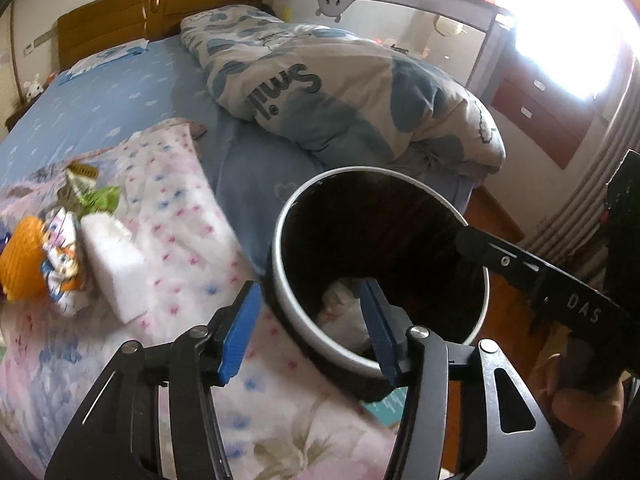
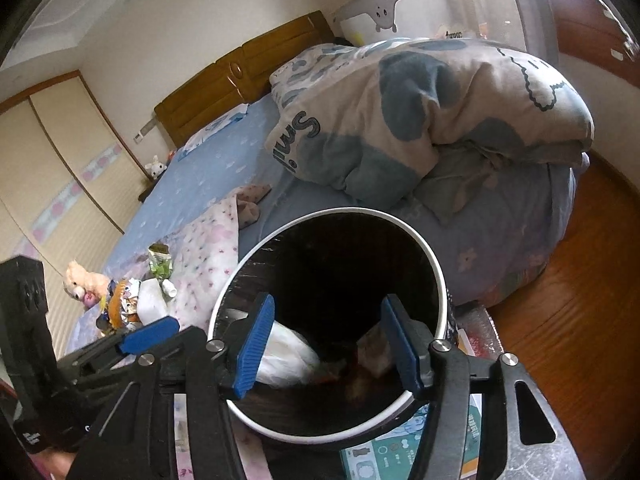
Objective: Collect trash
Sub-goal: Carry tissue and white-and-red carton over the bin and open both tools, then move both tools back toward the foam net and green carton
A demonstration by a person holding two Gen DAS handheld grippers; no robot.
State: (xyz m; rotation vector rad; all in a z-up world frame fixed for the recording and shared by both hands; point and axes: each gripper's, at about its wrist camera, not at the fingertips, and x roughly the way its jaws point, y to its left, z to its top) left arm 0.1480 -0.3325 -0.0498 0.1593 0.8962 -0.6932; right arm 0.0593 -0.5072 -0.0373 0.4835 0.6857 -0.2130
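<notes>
A black bin with a white rim stands at the bed's edge. My left gripper is open astride its near rim, with one blue pad over the floral bedspread and one inside. My right gripper hangs open over the bin's mouth with nothing between its pads. Down in the bin lie a crumpled white wad and a wrapper scrap. Left on the bedspread is a heap of trash: an orange item, a cartoon-print wrapper, a white block and a green wrapper.
A bunched blue-and-white quilt fills the bed's far right. Behind it are a wooden headboard and a grey crib rail. Wood floor lies to the right. A printed box sits under the bin, and a plush toy lies near the trash.
</notes>
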